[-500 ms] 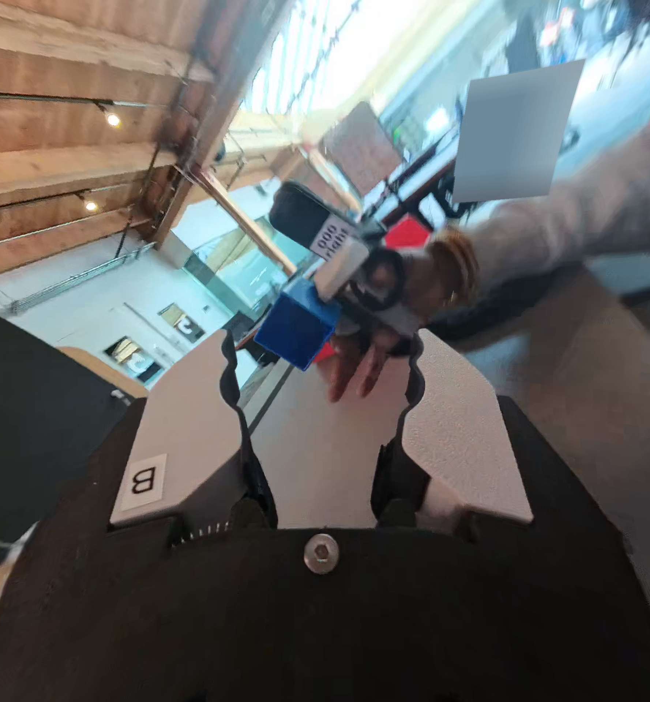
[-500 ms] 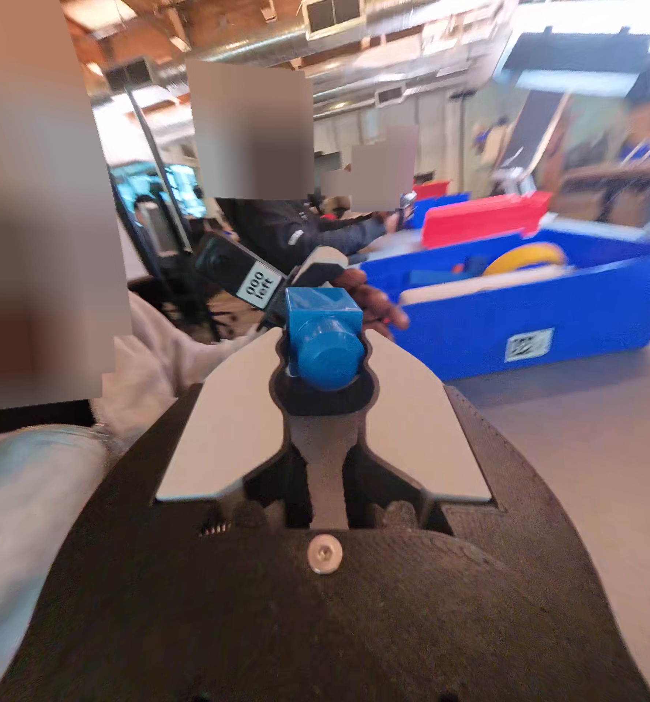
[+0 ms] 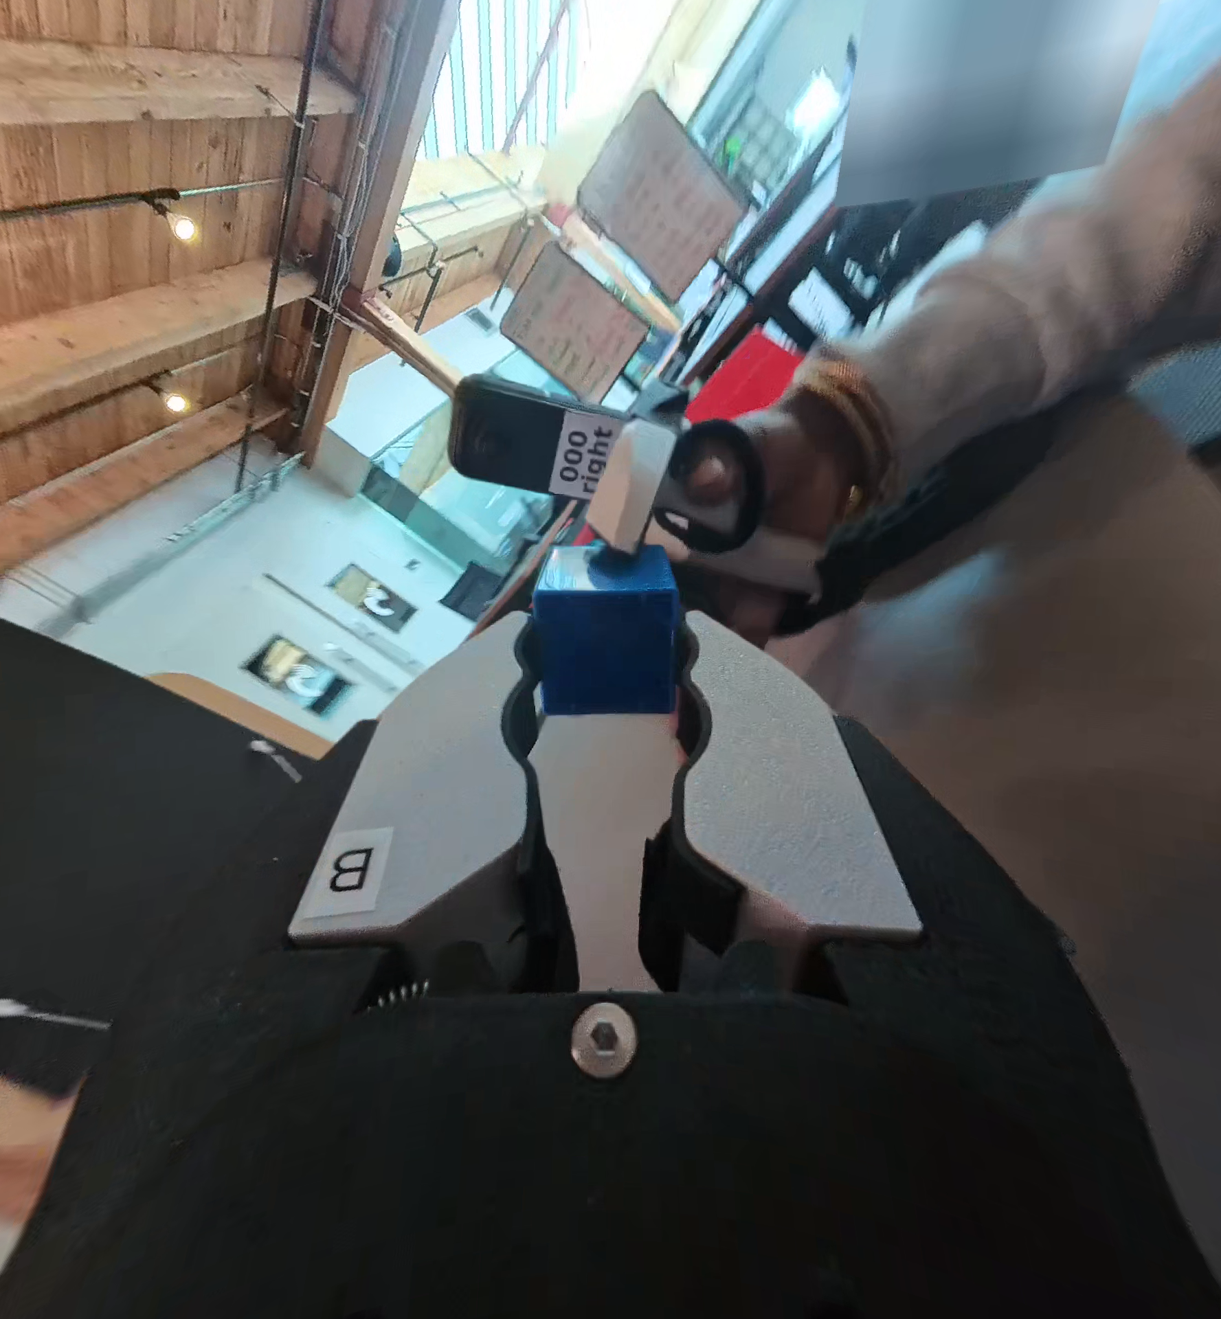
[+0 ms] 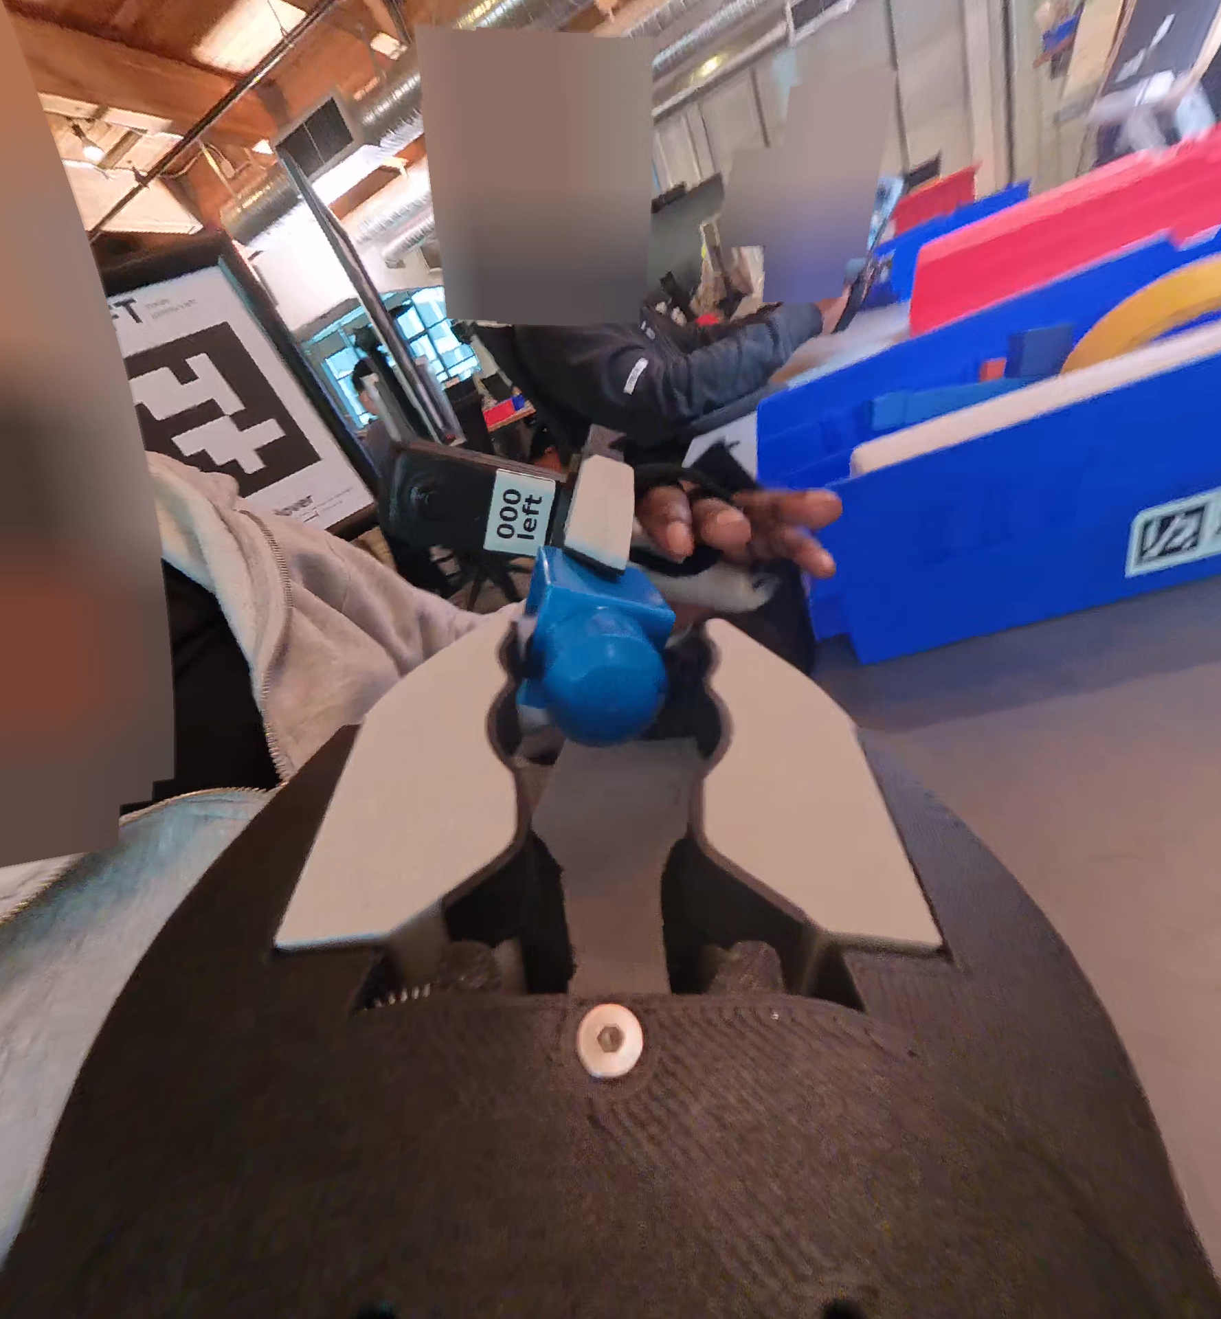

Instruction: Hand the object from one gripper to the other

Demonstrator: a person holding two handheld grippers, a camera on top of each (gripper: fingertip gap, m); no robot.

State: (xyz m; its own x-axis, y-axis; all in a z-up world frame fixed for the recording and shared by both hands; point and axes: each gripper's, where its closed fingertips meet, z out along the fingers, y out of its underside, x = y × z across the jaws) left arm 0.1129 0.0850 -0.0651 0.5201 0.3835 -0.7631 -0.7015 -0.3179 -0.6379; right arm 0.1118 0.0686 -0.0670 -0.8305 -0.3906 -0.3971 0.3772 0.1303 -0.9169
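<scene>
Fingers of the left gripper (image 3: 607, 667) are pinching the blue object (image 3: 606, 632) at their tips, both sides touching it. It is showing as a plain blue cube in the left wrist view, with a rounded knob facing the camera in the right wrist view (image 4: 593, 660). The right gripper (image 4: 604, 685) fingers are sitting slightly spread around the knob; whether they are gripping is unclear. A blue bin (image 4: 1021, 514) is sitting on the worktop (image 4: 1093, 821).
</scene>
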